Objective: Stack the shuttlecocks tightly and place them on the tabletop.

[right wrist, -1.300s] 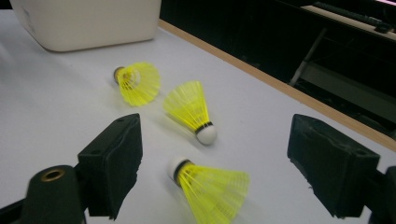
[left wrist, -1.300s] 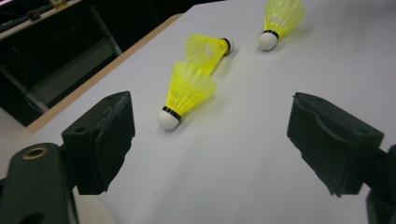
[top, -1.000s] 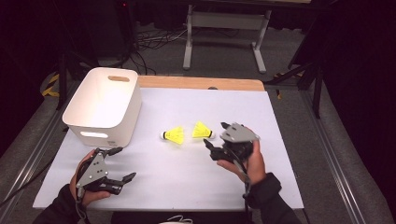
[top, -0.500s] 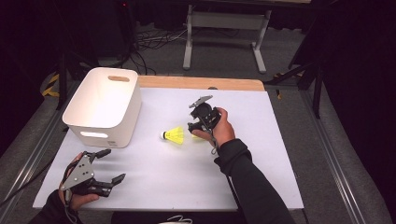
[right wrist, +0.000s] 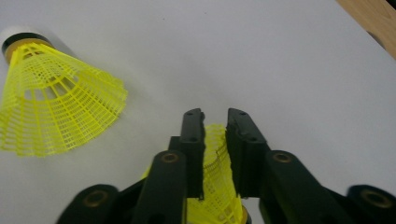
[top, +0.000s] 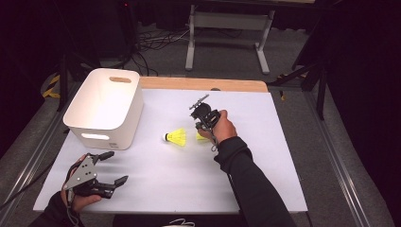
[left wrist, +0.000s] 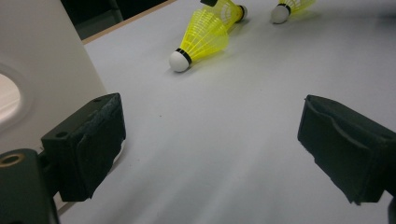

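The right gripper (right wrist: 215, 122), mid-frame in the high view, has just closed its jaws, pinching a yellow mesh plastic shuttlecock (right wrist: 219, 177) by its skirt on the white table sheet (top: 265, 156). A second yellow shuttlecock (top: 176, 137) lies just left. A white plastic bin (top: 106, 109) stands upper left. The left gripper (top: 111, 168), spread, rests lower left.

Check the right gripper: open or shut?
Shut on a shuttlecock: the right gripper has just been closing, and its pads squeeze the yellow skirt.

Overhead light brightens the white surface (top: 156, 189) while the surroundings stay dark; shadows are soft, and the gripper views' near edges blur.
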Available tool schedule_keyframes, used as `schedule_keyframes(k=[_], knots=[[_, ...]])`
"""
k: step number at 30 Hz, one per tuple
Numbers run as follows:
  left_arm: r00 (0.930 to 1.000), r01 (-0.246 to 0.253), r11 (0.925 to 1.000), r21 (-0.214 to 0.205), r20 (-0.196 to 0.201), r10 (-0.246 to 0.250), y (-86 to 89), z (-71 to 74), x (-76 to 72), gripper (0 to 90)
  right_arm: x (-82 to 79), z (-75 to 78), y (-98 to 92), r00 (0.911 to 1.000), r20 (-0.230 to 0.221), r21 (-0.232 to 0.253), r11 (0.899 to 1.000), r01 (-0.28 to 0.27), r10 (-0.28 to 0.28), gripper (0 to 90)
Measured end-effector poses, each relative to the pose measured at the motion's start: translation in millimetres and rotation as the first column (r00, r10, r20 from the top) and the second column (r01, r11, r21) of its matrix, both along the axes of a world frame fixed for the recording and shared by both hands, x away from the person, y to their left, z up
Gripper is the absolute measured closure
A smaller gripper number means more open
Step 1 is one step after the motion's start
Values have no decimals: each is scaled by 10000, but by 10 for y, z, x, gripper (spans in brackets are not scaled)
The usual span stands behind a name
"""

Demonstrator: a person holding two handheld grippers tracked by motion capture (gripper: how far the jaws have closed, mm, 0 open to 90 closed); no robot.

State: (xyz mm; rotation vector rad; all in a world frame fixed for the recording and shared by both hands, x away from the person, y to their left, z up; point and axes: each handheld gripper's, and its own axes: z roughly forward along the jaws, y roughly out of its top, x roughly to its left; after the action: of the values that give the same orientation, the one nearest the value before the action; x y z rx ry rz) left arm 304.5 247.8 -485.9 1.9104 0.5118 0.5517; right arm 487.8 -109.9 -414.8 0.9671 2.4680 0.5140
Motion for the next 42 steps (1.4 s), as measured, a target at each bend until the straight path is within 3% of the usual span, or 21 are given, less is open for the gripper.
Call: schedule_keyframes(k=[4, 10, 15, 22, 26, 28, 29, 31, 37, 42], knots=[[10000, 88, 9999, 52, -7, -88, -4, -6, 5, 86, 5, 44, 27, 9996, 97, -271, 9993, -247, 250, 900], [9999, 105, 9999, 40, -25, -105, 1, -9, 8, 88, -8, 141, 16, 9988, 172, -152, 9989, -446, 449, 900], [9999, 130, 9999, 44, -2, -130, 1, -6, 5, 90, -5, 133, 2, 9990, 128, -140, 9990, -420, 422, 900], [9999, 135, 9999, 37, -51, -134, -4, -11, 9, 90, -38, 183, 2, 9975, 422, -22, 9984, -572, 572, 900], [9999, 140, 9999, 86, -34, -140, -6, -11, 5, 90, -79, 250, -7, 9957, 652, 269, 9974, -671, 652, 900], [9999, 126, 9999, 92, -25, -126, -3, -10, 5, 90, -104, 286, -53, 9949, 647, 729, 9939, -822, 775, 900], [9999, 126, 9999, 92, -25, -126, -3, -10, 5, 90, -104, 286, -53, 9949, 647, 729, 9939, -822, 775, 900], [9999, 108, 9999, 80, -63, -108, -8, -14, 8, 91, -134, 306, -112, 9948, 501, 1326, 9866, -952, 892, 900], [9999, 124, 9998, 178, -71, -123, -19, -19, 14, 91, -145, 223, -192, 9958, 262, 1309, 9873, -904, 878, 900], [9997, 202, 9997, 156, -151, -200, -19, -24, 16, 94, -206, 243, -180, 9939, 467, 1562, 9820, -1060, 999, 785]])
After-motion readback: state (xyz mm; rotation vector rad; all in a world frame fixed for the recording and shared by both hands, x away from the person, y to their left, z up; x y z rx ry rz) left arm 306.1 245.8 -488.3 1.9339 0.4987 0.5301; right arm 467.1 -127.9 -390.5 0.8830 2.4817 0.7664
